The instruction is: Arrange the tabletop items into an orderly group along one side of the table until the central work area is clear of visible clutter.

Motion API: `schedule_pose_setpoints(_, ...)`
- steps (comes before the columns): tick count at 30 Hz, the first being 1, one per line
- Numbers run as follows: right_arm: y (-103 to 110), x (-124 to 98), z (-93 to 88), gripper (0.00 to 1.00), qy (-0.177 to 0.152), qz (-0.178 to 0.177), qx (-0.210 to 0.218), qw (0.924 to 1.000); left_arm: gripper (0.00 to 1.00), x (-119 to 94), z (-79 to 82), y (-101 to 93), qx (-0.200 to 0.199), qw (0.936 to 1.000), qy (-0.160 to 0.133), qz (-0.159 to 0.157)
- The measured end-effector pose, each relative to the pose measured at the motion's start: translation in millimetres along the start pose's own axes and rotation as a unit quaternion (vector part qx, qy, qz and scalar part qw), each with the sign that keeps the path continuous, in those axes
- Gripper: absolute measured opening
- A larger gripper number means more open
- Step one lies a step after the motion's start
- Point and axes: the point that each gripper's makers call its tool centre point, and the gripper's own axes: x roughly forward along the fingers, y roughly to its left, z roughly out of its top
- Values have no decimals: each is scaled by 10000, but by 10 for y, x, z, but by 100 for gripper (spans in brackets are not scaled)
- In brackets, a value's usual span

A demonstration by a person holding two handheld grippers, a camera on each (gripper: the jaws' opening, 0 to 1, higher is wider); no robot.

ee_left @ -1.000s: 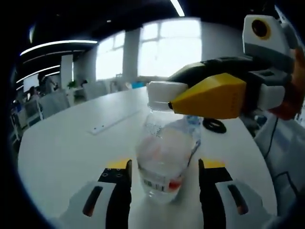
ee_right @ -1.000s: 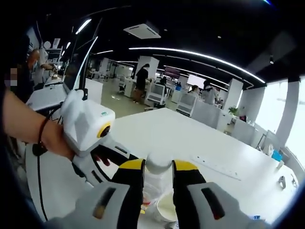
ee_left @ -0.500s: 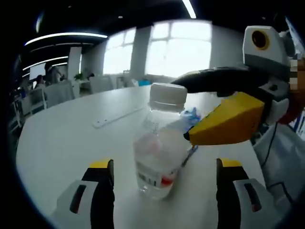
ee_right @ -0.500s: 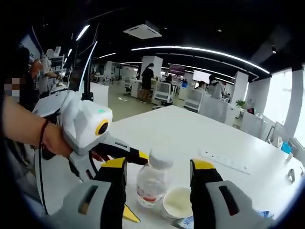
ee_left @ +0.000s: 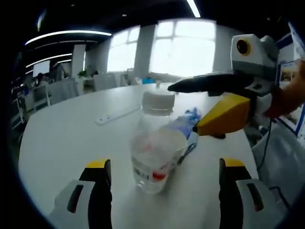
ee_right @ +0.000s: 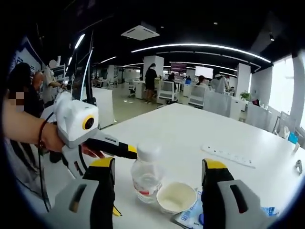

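- A white power strip [ee_left: 116, 115] is seen lying flat on the table top, well apart from the middle; in the right gripper view it [ee_right: 229, 157] lies toward the far right.
- Bright windows [ee_left: 181, 46] are seen beyond the table.
- Long ceiling light strips [ee_right: 200, 47] are seen overhead, with a square ceiling unit [ee_right: 139, 32] near them.
- Office chairs [ee_left: 59, 89] are placed at the table's far edge.
- Standing people [ee_right: 150, 82] and desks are seen in the background office.
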Motion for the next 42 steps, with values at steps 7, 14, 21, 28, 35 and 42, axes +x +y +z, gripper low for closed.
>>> schedule_pose_setpoints(7,0,-73,11,82,-13,258,20,9997,93,-90,44,-53,-18,9999,34,110)
schedule_pose_setpoints(14,-62,-182,-71,95,38,512,47,9987,95,-188,94,-133,-39,9998,32,199)
schedule_pose_setpoints(21,-223,-360,-222,99,233,690,277,9970,96,-269,110,-264,-96,9995,51,294)
schedule_pose_setpoints(28,-414,-649,-331,99,308,794,380,9956,96,-355,127,-423,-190,9991,0,369)
schedule_pose_setpoints(35,-746,-1055,-426,99,149,698,512,9961,96,-443,167,-635,-282,9985,-132,449)
schedule_pose_setpoints(42,-1098,-1522,-677,99,283,476,409,9976,96,-500,169,-819,-353,9976,-228,559)
